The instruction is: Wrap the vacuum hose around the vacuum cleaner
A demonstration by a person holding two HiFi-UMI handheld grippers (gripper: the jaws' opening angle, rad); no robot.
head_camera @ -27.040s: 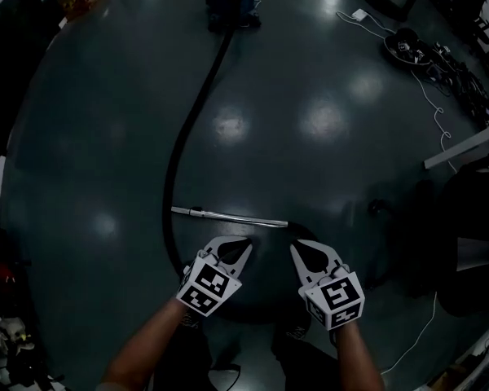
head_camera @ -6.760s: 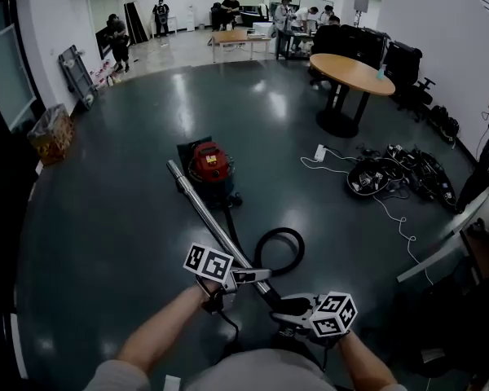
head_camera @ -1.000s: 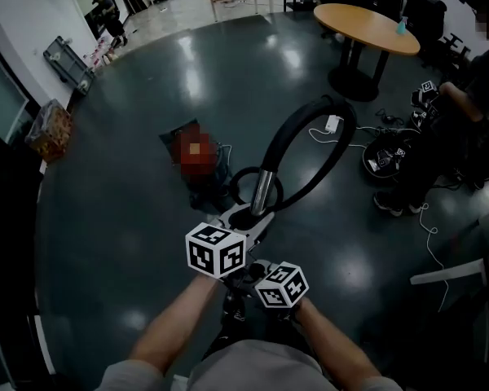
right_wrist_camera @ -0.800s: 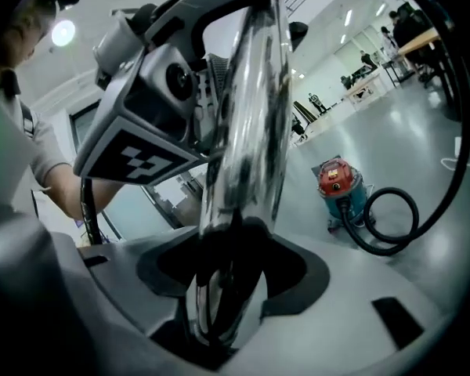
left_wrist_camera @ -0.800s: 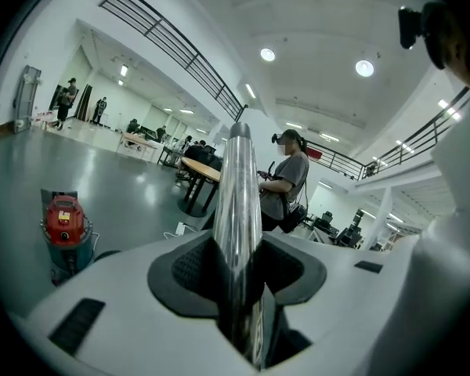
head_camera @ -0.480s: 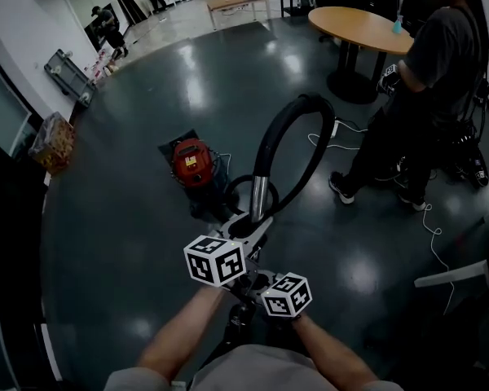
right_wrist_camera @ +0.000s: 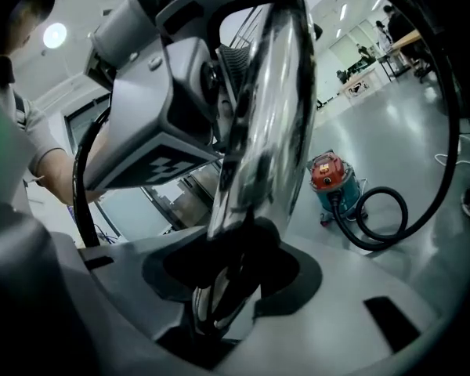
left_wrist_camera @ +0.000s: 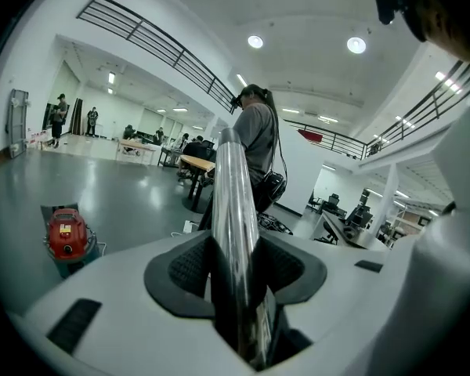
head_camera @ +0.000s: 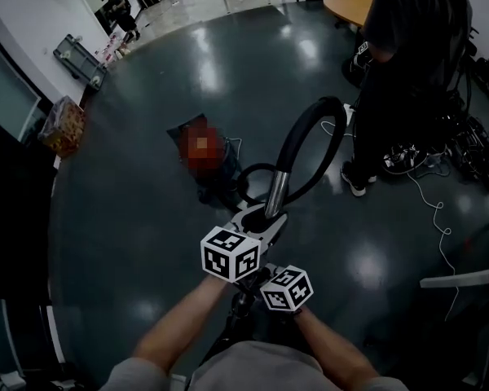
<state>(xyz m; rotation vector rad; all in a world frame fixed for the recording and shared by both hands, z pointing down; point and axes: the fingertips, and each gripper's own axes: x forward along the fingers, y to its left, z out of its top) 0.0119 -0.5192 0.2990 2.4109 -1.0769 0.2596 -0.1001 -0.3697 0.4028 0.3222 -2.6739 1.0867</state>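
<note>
The red vacuum cleaner [head_camera: 202,149] stands on the dark floor beyond my hands, and it also shows in the left gripper view [left_wrist_camera: 66,233]. Its black hose [head_camera: 310,129] arches up from the shiny metal wand [head_camera: 275,195] and drops into a loop [head_camera: 257,187] beside the cleaner. My left gripper [head_camera: 265,216] is shut on the wand [left_wrist_camera: 233,210], which rises steeply between its pads. My right gripper [head_camera: 259,283] sits just below, partly hidden by the left cube. Its jaws have just been closing and now clamp the wand [right_wrist_camera: 270,124] lower down.
A person in dark clothes [head_camera: 407,55] stands close to the hose at the right. A tangle of cables and gear [head_camera: 473,157] lies beyond. A round table [head_camera: 346,6] stands behind the person. A box [head_camera: 63,125] sits by the left wall.
The person at the right has walked in closer to the hose arch. Both grippers and the wand have shifted slightly right and lower in the head view.
</note>
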